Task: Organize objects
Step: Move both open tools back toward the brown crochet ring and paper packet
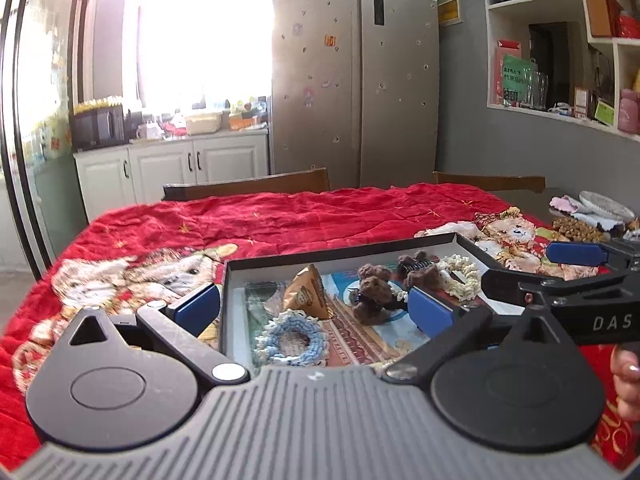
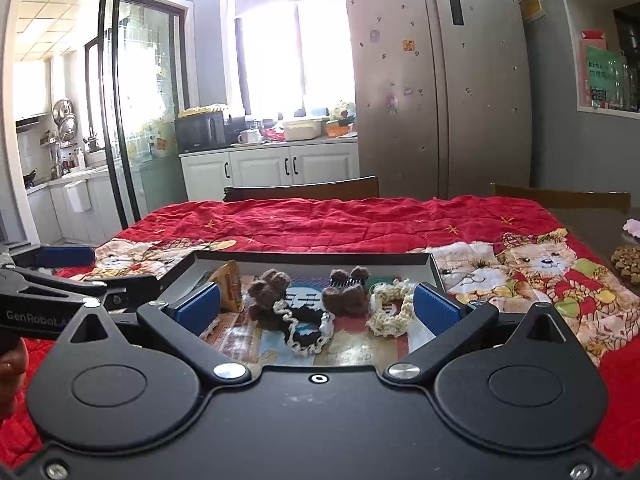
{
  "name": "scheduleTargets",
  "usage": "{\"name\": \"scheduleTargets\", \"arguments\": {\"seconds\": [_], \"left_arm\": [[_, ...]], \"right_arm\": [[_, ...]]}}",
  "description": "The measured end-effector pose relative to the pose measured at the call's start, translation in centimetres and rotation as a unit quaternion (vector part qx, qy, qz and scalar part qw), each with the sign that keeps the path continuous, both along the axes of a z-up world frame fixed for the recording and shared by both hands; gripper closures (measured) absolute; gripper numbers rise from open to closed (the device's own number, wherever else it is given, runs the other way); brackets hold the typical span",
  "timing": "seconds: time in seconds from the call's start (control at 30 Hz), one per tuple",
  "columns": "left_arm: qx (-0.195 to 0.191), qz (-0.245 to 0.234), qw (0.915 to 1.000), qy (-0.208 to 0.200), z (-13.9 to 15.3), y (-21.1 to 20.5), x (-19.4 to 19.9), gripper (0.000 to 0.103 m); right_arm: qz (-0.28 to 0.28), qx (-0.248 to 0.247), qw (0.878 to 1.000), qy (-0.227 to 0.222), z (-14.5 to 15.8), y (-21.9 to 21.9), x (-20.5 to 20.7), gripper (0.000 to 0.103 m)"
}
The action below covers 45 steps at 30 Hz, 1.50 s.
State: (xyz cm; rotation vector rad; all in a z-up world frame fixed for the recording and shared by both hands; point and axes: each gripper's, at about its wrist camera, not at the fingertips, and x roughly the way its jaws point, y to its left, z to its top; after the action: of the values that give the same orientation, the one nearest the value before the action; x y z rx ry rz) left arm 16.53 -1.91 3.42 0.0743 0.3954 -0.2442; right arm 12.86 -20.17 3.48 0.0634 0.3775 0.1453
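Observation:
A shallow black box (image 1: pixel 344 245) lies on the red quilt and also shows in the right wrist view (image 2: pixel 312 257). In it lie a blue crochet scrunchie (image 1: pixel 292 338), a tan triangular packet (image 1: pixel 308 292), two brown bear hair clips (image 1: pixel 374 290) (image 1: pixel 420 270), a cream scrunchie (image 1: pixel 462 278) and a black scrunchie with cream trim (image 2: pixel 306 326). My left gripper (image 1: pixel 316 310) is open and empty above the box's near left part. My right gripper (image 2: pixel 318 308) is open and empty above its near right part, and also shows in the left wrist view (image 1: pixel 576 254).
The red quilt with bear prints (image 2: pixel 360 220) covers the table. Two wooden chair backs (image 1: pixel 248 184) (image 1: pixel 488 182) stand at the far edge. A plate, cloth and a brown trivet (image 1: pixel 576 228) sit at the right edge. A fridge (image 1: pixel 356 72) stands behind.

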Motion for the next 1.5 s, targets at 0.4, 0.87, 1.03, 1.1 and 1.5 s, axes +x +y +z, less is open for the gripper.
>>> {"name": "scheduleTargets", "arguments": {"seconds": [0.4, 0.87, 1.03, 1.1, 1.5], "left_arm": [[-0.007, 0.015, 0.9998, -0.005, 1.5, 2.5, -4.6, 0.0], [0.032, 0.0, 0.9993, -0.018, 1.7, 4.2, -9.4, 0.0], [0.049, -0.012, 0.9987, -0.006, 0.7, 4.0, -10.2, 0.0], [0.051, -0.015, 0.9986, -0.001, 0.3, 4.0, -10.3, 0.0], [0.037, 0.011, 0.9987, 0.034, -2.2, 5.0, -9.9, 0.0]], "right_arm": [[0.031, 0.022, 0.999, 0.016, 1.1, -0.7, -4.1, 0.0], [0.057, -0.02, 0.998, 0.021, 1.0, -0.1, -8.4, 0.0], [0.065, -0.032, 0.997, 0.025, 0.5, 0.3, -9.4, 0.0], [0.066, -0.039, 0.997, 0.027, 0.2, 0.6, -9.7, 0.0], [0.063, -0.043, 0.995, 0.059, -2.2, 1.0, -9.9, 0.0]]}}
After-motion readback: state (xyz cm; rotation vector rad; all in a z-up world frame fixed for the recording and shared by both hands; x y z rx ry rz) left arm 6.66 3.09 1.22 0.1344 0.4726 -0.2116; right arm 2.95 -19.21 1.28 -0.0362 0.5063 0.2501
